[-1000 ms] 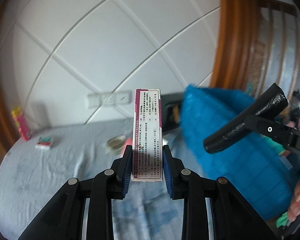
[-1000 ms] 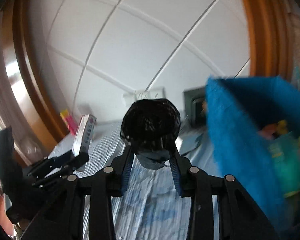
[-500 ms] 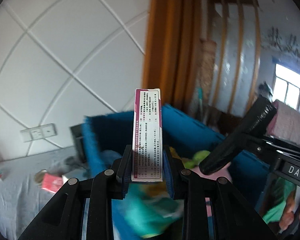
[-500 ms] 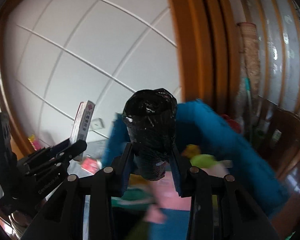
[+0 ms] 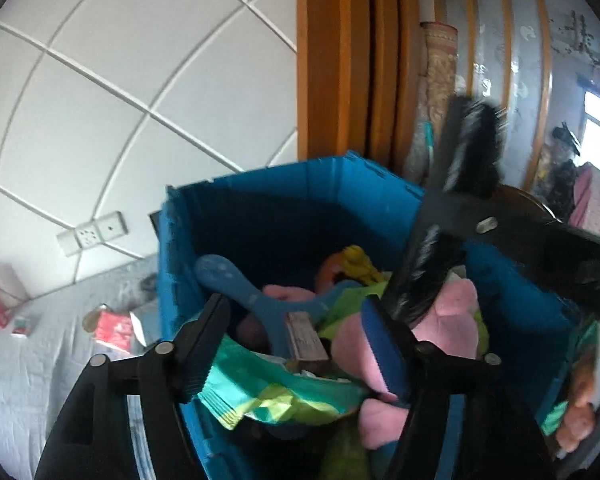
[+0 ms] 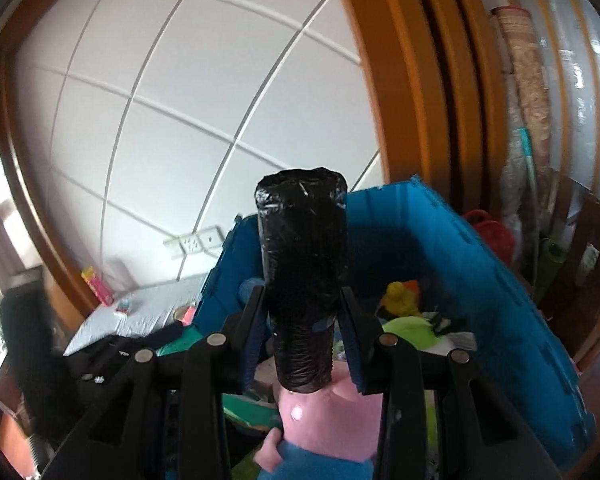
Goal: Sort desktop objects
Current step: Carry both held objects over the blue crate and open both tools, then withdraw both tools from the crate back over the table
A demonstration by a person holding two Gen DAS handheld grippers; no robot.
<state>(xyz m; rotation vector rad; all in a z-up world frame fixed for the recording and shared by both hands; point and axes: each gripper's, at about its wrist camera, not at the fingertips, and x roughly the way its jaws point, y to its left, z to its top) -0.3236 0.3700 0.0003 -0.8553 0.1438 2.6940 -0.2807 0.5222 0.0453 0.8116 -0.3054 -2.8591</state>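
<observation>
My left gripper (image 5: 294, 312) hangs over the blue bin (image 5: 260, 208), and its jaws are opening with nothing pressed between the pads. The slim white-and-maroon box (image 5: 306, 336) lies below them on the bin's contents, free of the fingers. My right gripper (image 6: 300, 296) is also above the bin (image 6: 440, 240), shut on a black wrapped roll (image 6: 302, 248) that stands upright between its pads. That roll (image 5: 472, 148) shows blurred at the right of the left wrist view.
The bin holds a pink plush (image 5: 452, 320), green packets (image 5: 260, 396), a blue paddle (image 5: 236, 280) and a yellow toy (image 5: 356, 260). Left of it lies the grey-clothed table (image 5: 40, 360) with a red packet (image 5: 114, 328). A wooden door frame (image 5: 340, 60) stands behind.
Both grippers swung right from over the table to above the blue bin. The left jaws spread and let go of the slim box, which dropped into the bin. The right still grips the roll.
</observation>
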